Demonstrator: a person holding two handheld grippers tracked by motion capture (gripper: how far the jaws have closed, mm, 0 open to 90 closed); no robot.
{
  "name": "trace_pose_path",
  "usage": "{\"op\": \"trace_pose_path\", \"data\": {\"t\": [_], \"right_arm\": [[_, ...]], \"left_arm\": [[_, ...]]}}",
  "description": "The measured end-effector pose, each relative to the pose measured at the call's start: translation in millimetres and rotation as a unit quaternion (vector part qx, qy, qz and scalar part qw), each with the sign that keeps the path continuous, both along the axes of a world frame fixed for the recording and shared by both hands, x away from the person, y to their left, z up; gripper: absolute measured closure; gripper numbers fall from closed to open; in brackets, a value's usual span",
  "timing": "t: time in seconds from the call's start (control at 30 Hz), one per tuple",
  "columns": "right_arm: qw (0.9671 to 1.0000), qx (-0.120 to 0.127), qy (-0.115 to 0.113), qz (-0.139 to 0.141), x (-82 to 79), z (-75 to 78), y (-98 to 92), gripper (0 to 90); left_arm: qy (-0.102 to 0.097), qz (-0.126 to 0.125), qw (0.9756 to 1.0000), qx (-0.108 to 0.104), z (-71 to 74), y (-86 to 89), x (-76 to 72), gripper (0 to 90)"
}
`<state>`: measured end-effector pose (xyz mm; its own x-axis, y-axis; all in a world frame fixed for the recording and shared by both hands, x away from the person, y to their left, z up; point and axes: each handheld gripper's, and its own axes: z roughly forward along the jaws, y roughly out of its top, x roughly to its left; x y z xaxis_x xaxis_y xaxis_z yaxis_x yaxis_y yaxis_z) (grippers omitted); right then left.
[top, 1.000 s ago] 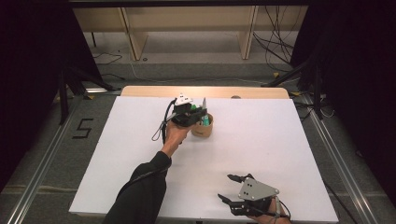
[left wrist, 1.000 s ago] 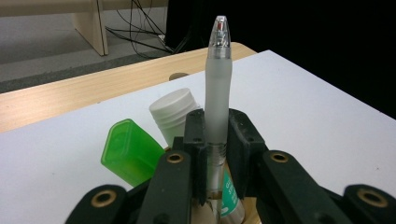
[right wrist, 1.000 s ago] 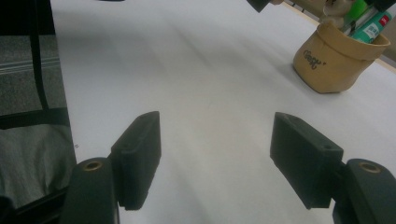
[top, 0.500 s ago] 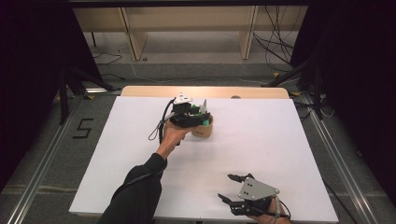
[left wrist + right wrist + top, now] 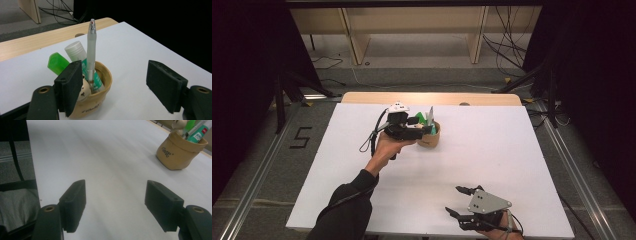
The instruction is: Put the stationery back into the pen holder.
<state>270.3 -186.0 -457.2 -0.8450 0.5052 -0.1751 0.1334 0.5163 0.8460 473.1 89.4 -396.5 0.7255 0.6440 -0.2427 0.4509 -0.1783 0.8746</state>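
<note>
A tan paper cup (image 5: 100, 96) stands at the back middle of the white table (image 5: 512, 150). It holds a clear pen (image 5: 91, 50) standing upright, a green marker (image 5: 57, 62), a white-capped teal tube (image 5: 75, 51) and a small figure. My left gripper (image 5: 421, 125) hovers just left of the cup (image 5: 430, 136). Its jaws have just been opening and stand apart; the pen rises beyond the left jaw, with no pad touching it. My right gripper (image 5: 458, 201) rests low at the table's near right, open with nothing between its jaws. In the right gripper view the cup (image 5: 178, 152) is far off.
The table's wooden back edge (image 5: 362, 97) runs just behind the cup. Bare white tabletop (image 5: 112, 157) stretches between my right gripper and the cup. Cables (image 5: 507, 47) and wooden frame legs (image 5: 359, 42) lie on the floor beyond the table.
My left gripper has drawn back a little from over the cup and risen slightly, and its jaws have opened. The pen now stands free in the cup. The right gripper has not moved.
</note>
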Motion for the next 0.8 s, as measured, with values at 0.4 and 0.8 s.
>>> {"op": "trace_pose_path", "data": {"t": [0.4, 0.8], "right_arm": [[0.9991, 0.032, 0.022, -0.016, 4.4, 2.3, -5.2, 31.4], [0.9975, 0.055, 0.039, -0.022, 7.8, 3.1, -10.5, 29.8]], "left_arm": [[0.005, -0.055, 0.9983, 0.015, 1.2, 15.3, -35.5, 16.0], [-0.013, -0.068, 0.9976, -0.005, -2.1, 32.9, -59.5, 15.7]]}}
